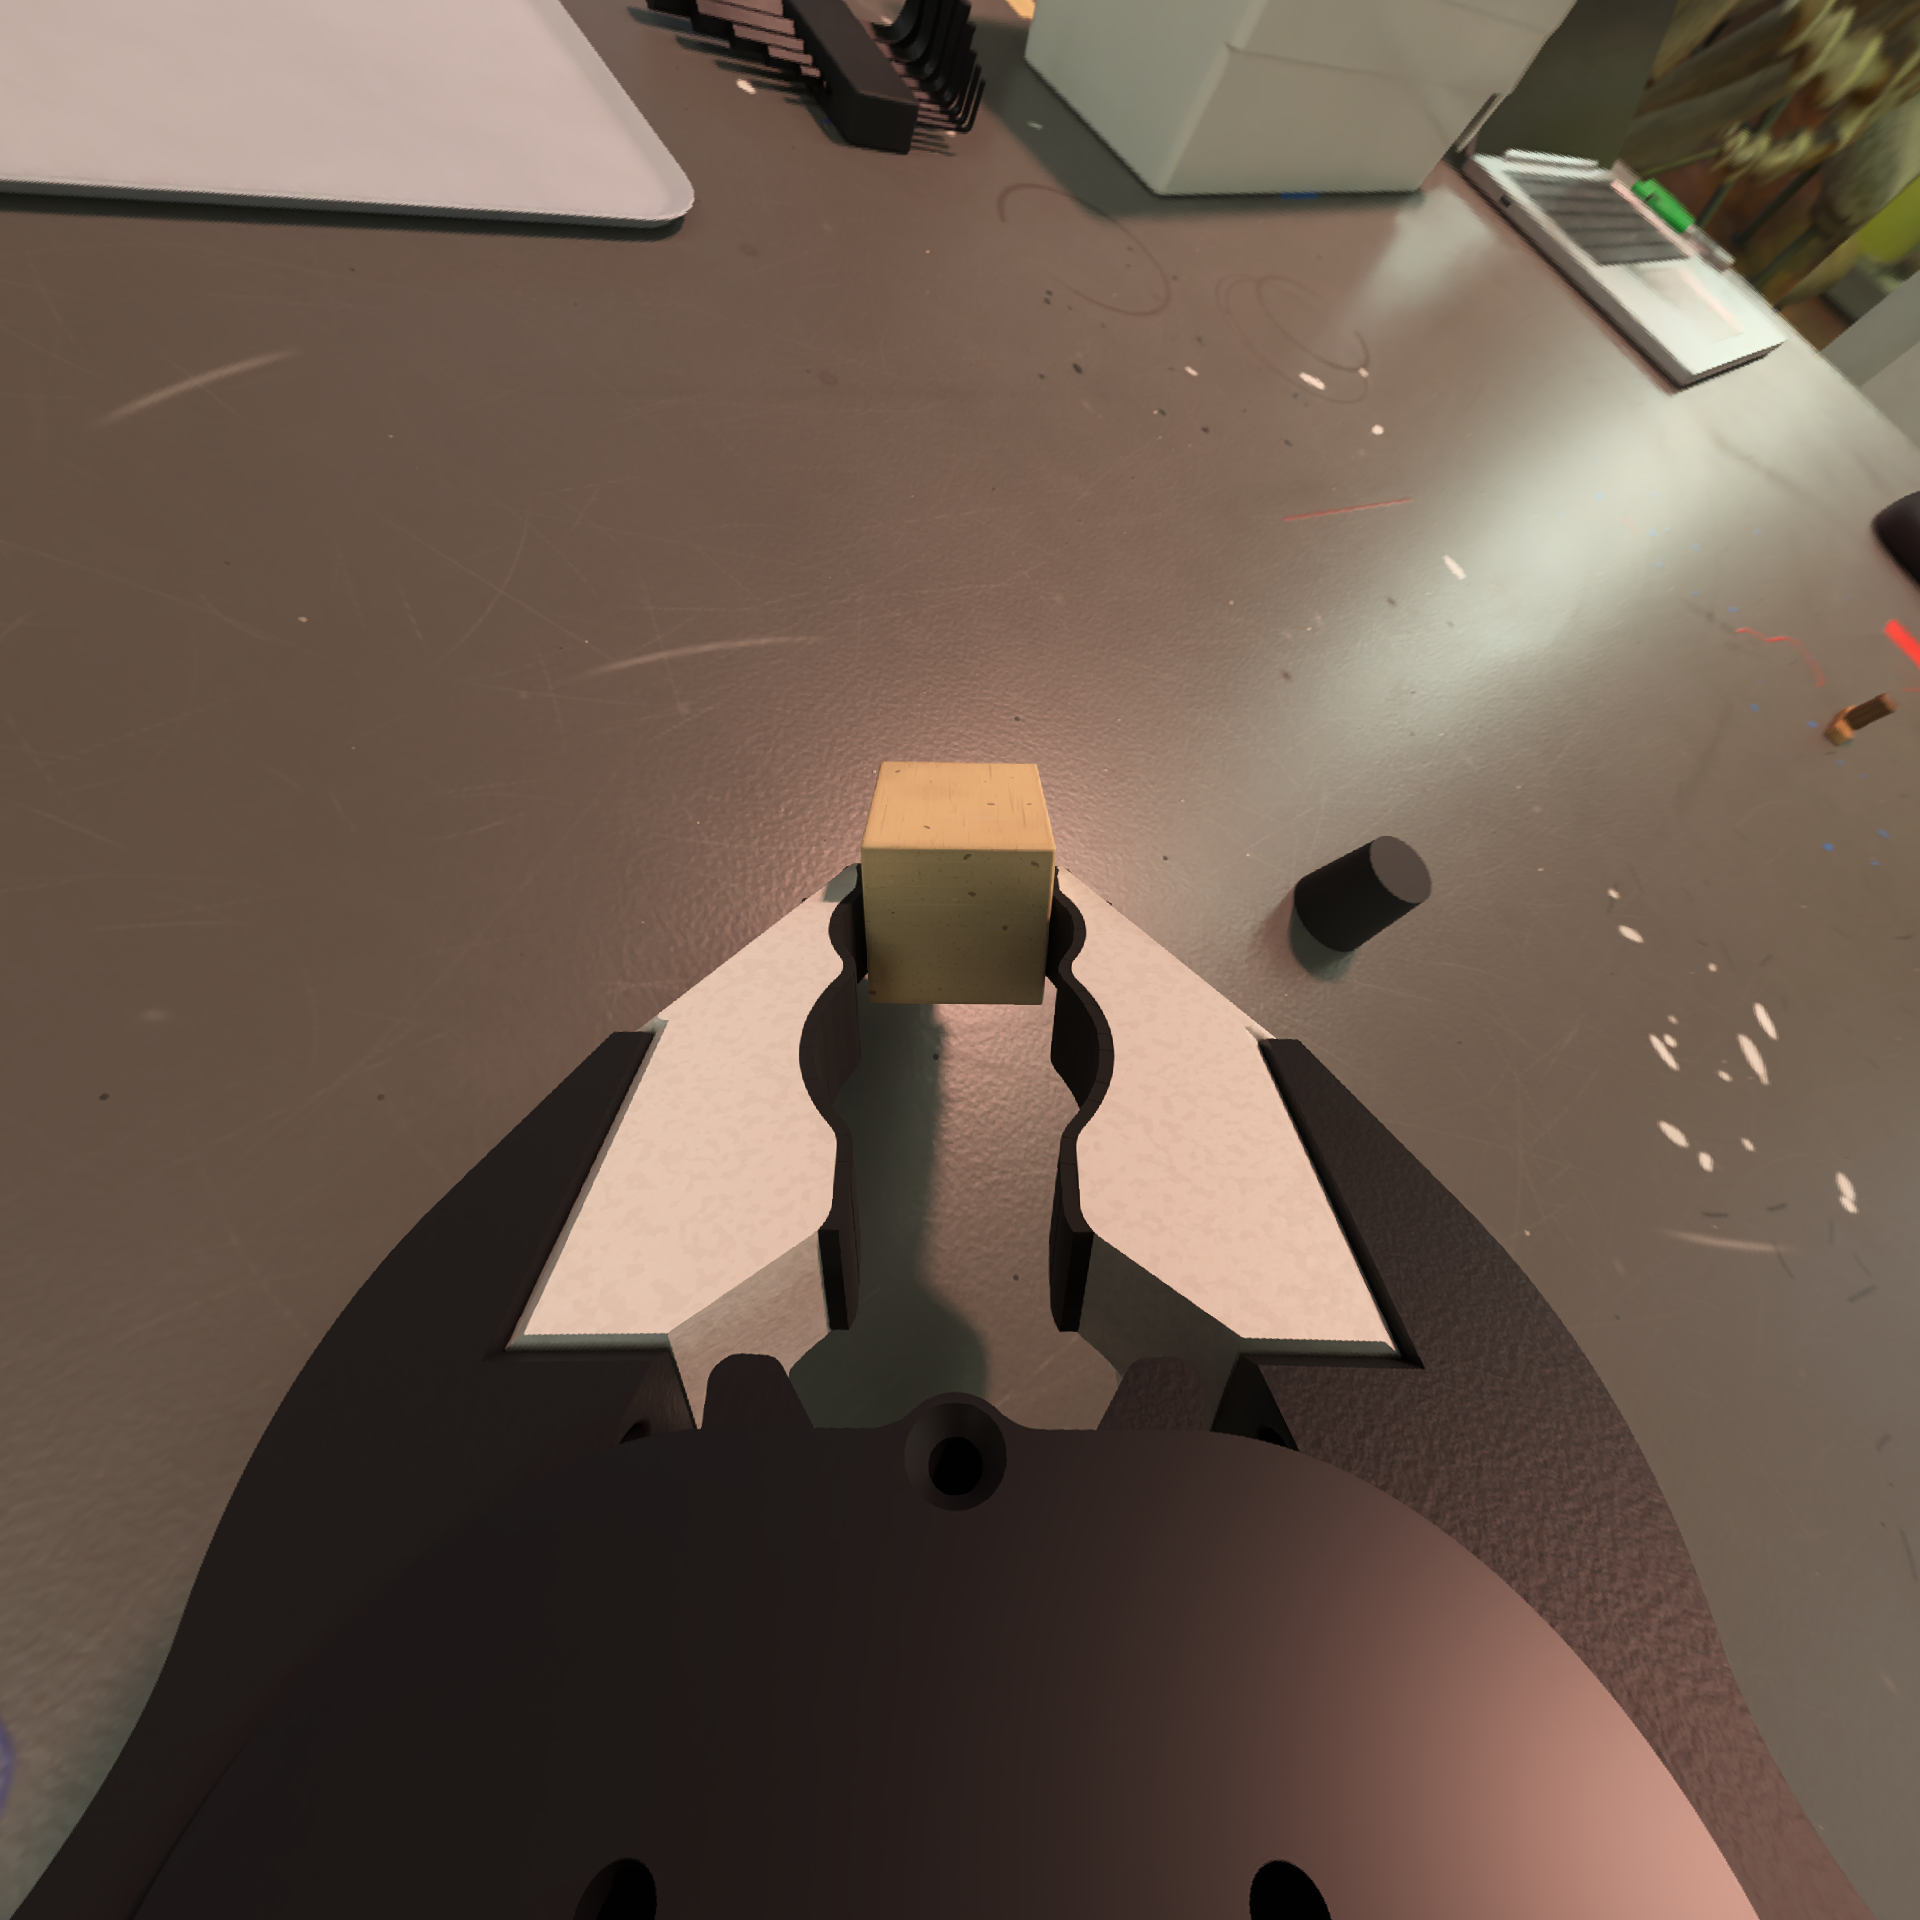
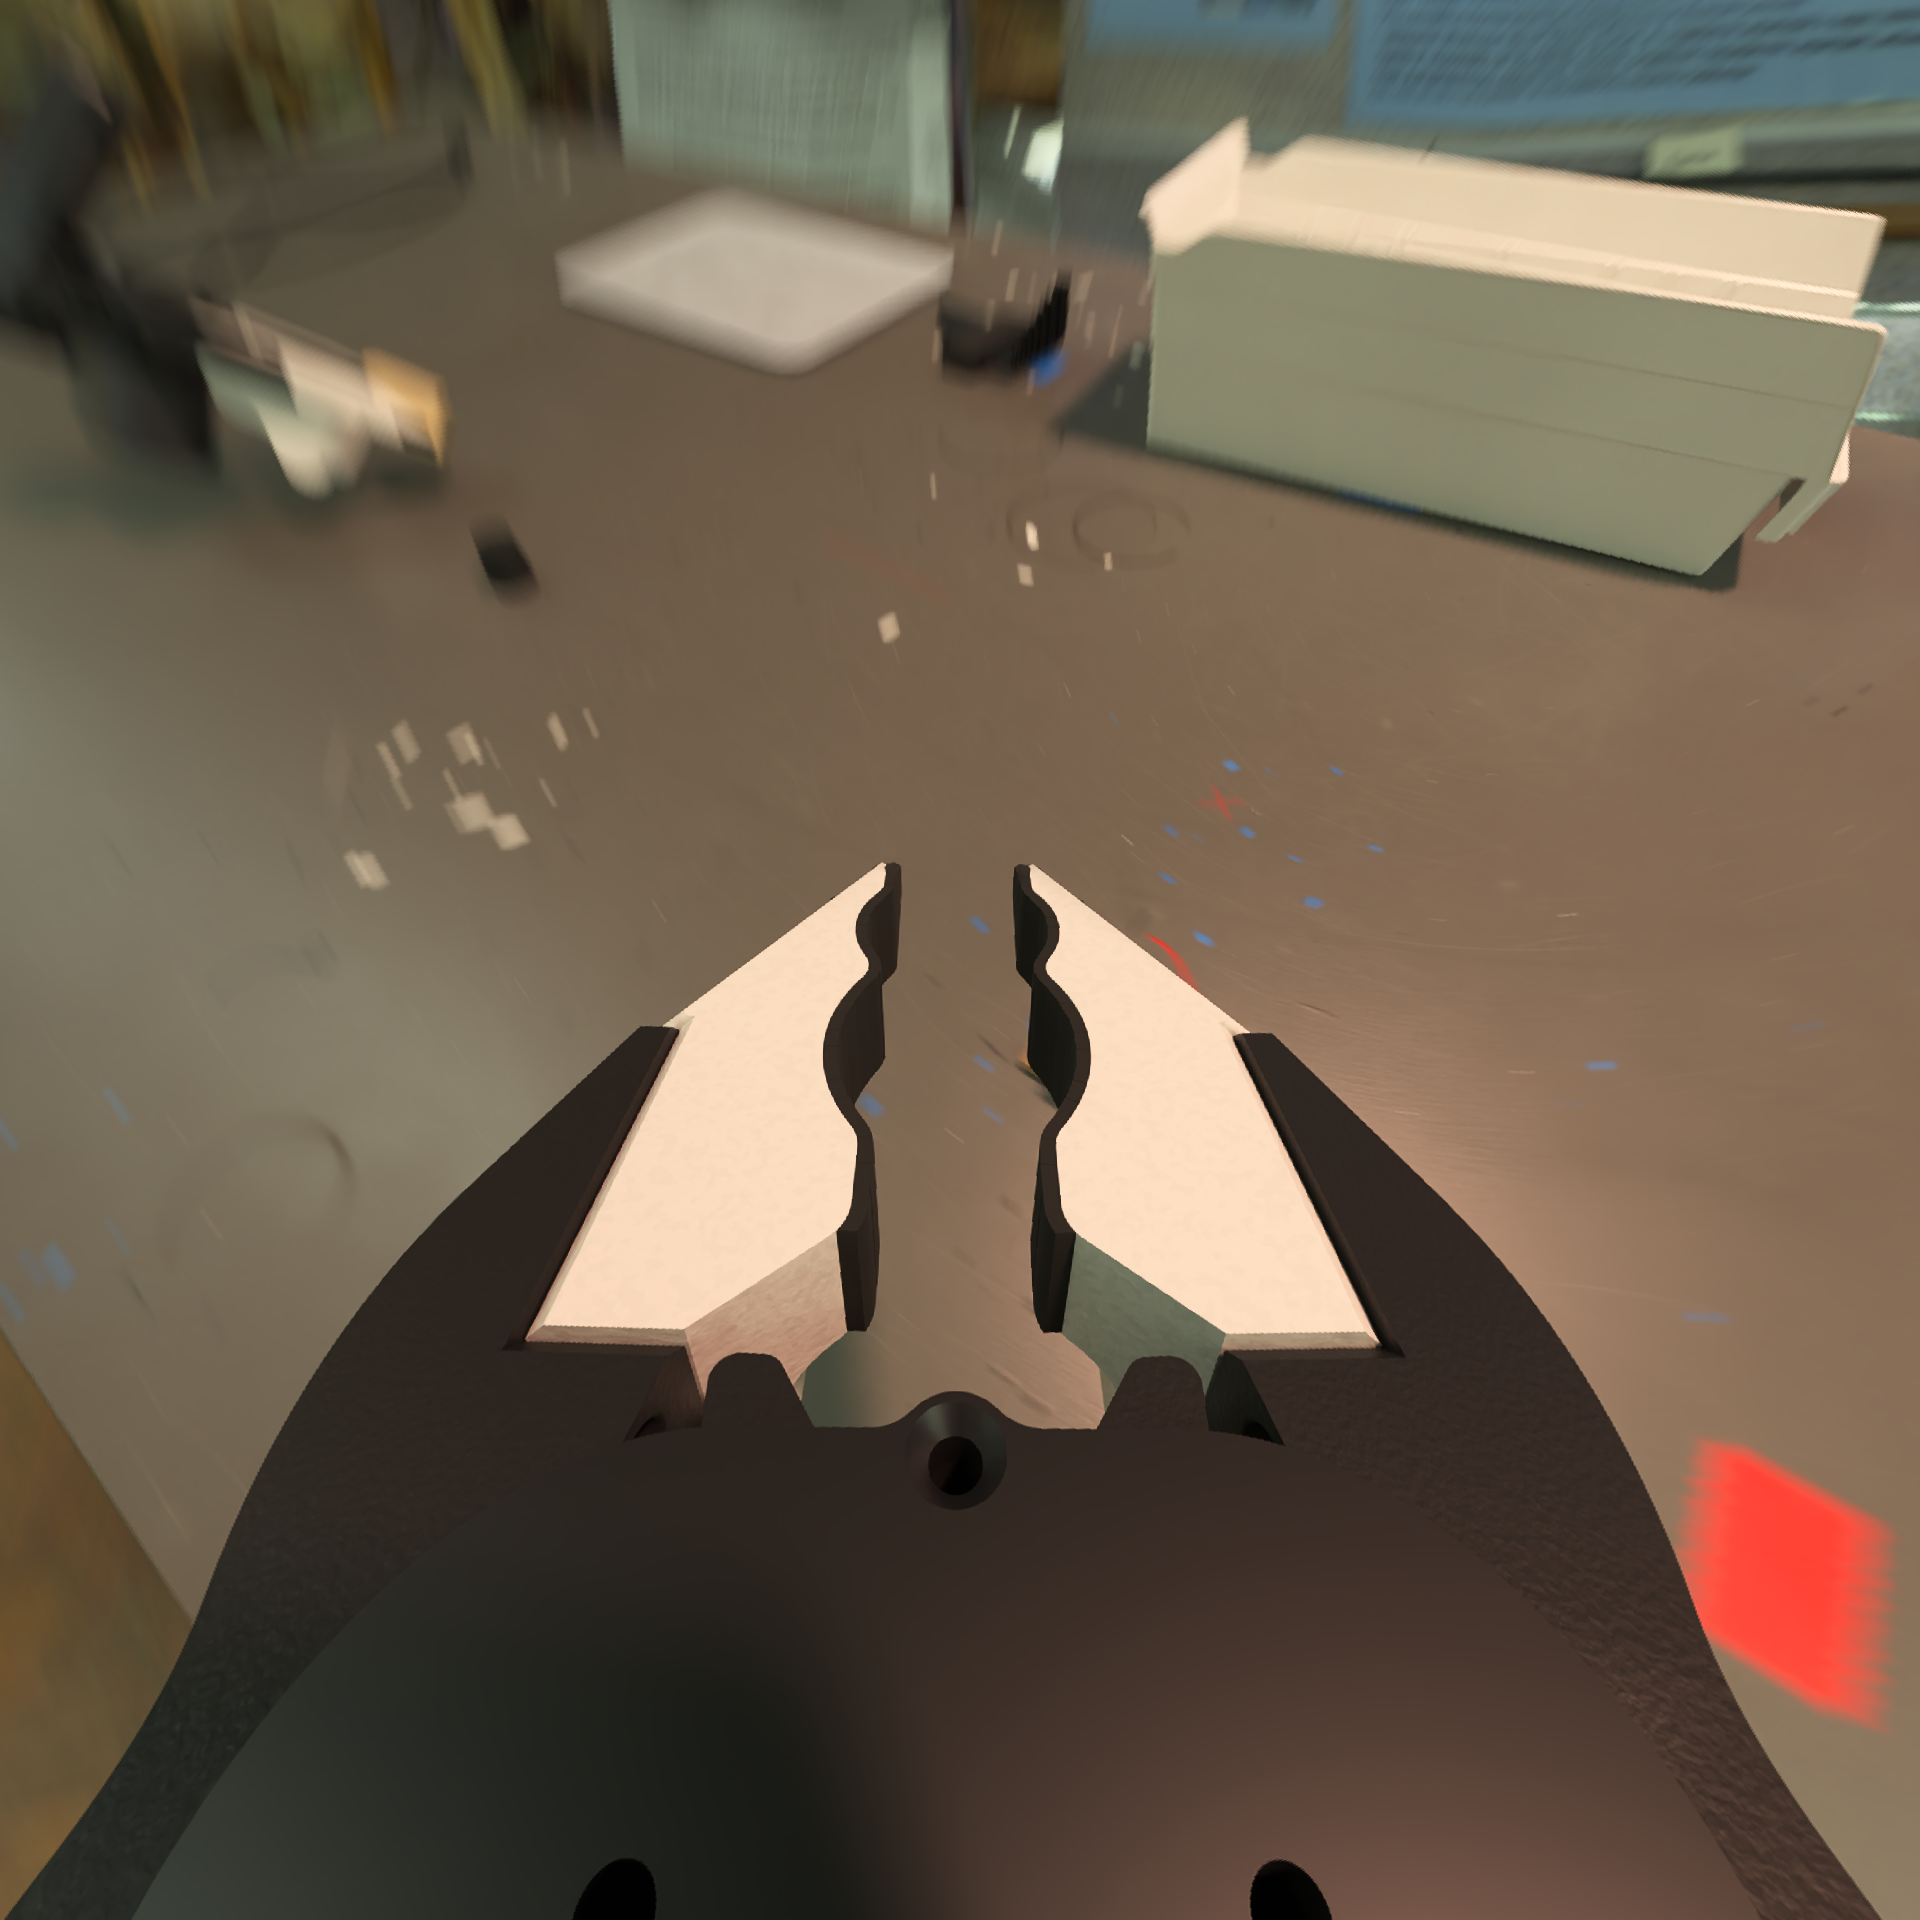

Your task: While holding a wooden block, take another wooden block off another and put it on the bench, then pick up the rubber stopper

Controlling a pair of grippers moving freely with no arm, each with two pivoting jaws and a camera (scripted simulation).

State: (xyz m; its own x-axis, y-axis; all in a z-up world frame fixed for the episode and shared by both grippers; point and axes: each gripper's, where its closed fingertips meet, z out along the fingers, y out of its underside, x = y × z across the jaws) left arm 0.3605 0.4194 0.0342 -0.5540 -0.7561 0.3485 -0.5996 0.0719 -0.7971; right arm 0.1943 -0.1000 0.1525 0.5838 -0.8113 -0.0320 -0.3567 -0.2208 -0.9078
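My left gripper (image 1: pixel 956 914) is shut on a pale wooden block (image 1: pixel 956 894), pinched at the fingertips over the grey bench (image 1: pixel 623 623). The black rubber stopper (image 1: pixel 1356 894) lies on its side on the bench, just right of that gripper's tips. My right gripper (image 2: pixel 956 883) is open with a narrow gap and holds nothing, above the bench. The right wrist view is blurred. In it the left gripper with its block (image 2: pixel 405 416) shows far off at the left, with the stopper (image 2: pixel 504 556) near it. No stacked blocks are in view.
A white tray (image 1: pixel 312 104), a black hex key set (image 1: pixel 862 62), a white box (image 1: pixel 1278 83) and a laptop (image 1: pixel 1621 249) line the far side. A small tan piece (image 1: pixel 1860 717) lies at the right edge. A red patch (image 2: pixel 1787 1569) marks the bench near my right gripper.
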